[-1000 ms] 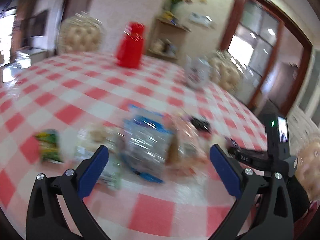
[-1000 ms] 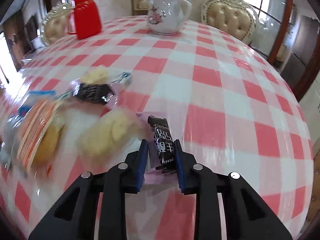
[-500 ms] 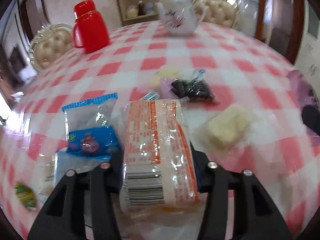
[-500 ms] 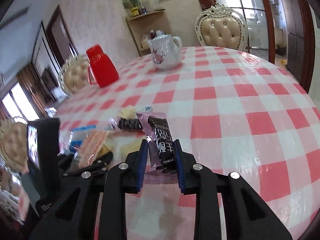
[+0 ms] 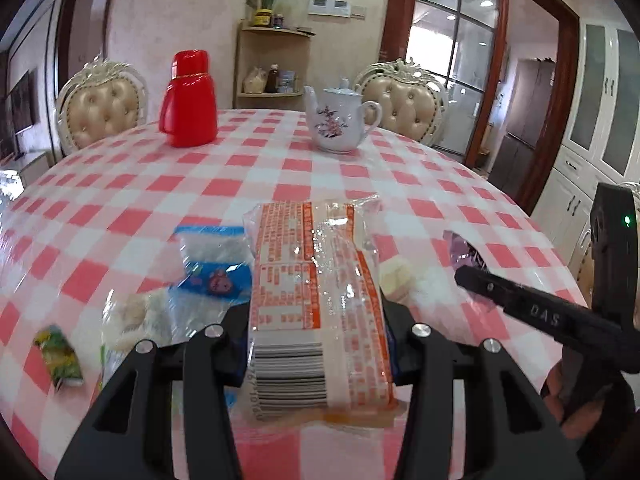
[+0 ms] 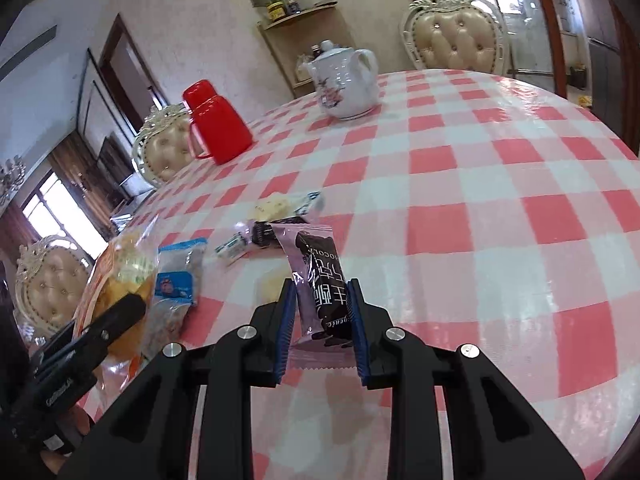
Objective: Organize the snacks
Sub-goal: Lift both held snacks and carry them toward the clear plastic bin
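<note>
My left gripper [image 5: 318, 320] is shut on a long orange-printed snack pack [image 5: 316, 300], held above the checked tablecloth. Under and beside it lie a blue packet [image 5: 212, 268], a pale bun packet [image 5: 132, 316], a small green packet [image 5: 60, 354] and a yellow cake [image 5: 396, 276]. My right gripper [image 6: 322, 312] is shut on a purple chocolate bar wrapper [image 6: 320, 280], lifted off the table. In the right wrist view the orange pack [image 6: 120, 276] and the left gripper's finger [image 6: 100, 328] show at the left, with the blue packet [image 6: 176, 280] and several small snacks [image 6: 276, 216] behind.
A red thermos jug [image 5: 188, 100] and a white flowered teapot [image 5: 338, 120] stand at the far side of the round table [image 5: 440, 200]. Padded chairs [image 5: 404, 100] ring it. The right gripper's finger [image 5: 540, 312] reaches in from the right of the left wrist view.
The left gripper went from wide open over the snacks to shut on the orange pack and has lifted it. The right gripper rose and rolled, keeping the chocolate bar.
</note>
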### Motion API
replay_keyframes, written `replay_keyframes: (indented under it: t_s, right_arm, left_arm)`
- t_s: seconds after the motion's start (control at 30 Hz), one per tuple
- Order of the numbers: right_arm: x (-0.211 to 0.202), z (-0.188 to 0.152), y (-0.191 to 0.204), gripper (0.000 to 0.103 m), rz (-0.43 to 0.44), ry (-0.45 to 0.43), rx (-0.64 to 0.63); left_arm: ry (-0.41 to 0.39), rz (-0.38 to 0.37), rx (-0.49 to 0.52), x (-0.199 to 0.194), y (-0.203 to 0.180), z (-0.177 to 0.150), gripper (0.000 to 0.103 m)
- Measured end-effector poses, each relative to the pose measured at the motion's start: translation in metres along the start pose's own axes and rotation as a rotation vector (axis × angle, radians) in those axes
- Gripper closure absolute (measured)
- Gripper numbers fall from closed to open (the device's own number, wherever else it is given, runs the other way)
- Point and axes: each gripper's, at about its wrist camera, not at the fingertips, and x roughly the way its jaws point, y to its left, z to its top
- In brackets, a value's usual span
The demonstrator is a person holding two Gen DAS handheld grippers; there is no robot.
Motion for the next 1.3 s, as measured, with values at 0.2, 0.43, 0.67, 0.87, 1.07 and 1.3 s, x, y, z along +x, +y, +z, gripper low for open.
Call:
replay_keyframes:
  t_s: [0.2, 0.43, 0.67, 0.87, 1.07, 1.3]
  right_arm:
    - [0.001, -0.011, 0.02, 0.077, 0.089, 0.022, -0.04]
    - [-0.01, -0.033, 0.044, 0.077, 0.175, 0.039, -0.058]
    - [-0.023, -0.058, 0.064, 0.077, 0.201, 0.051, -0.07]
    - [-0.034, -0.077, 0.081, 0.077, 0.229, 0.071, -0.056]
    - [-0.052, -0.098, 0.106, 0.077, 0.269, 0.068, -0.093]
    - [-0.067, -0.119, 0.127, 0.077, 0.3, 0.084, -0.123]
  left_arm:
    - [-0.008, 0.023, -0.105, -0.022, 0.031, -0.016, 0.055]
    - [-0.049, 0.041, -0.212, -0.058, 0.059, -0.033, 0.055]
    - [-0.052, 0.058, -0.214, -0.071, 0.056, -0.047, 0.055]
    - [-0.06, 0.105, -0.228, -0.093, 0.053, -0.067, 0.055]
    - [-0.061, 0.142, -0.227, -0.123, 0.047, -0.088, 0.055]
    - [-0.024, 0.156, -0.253, -0.154, 0.049, -0.114, 0.055]
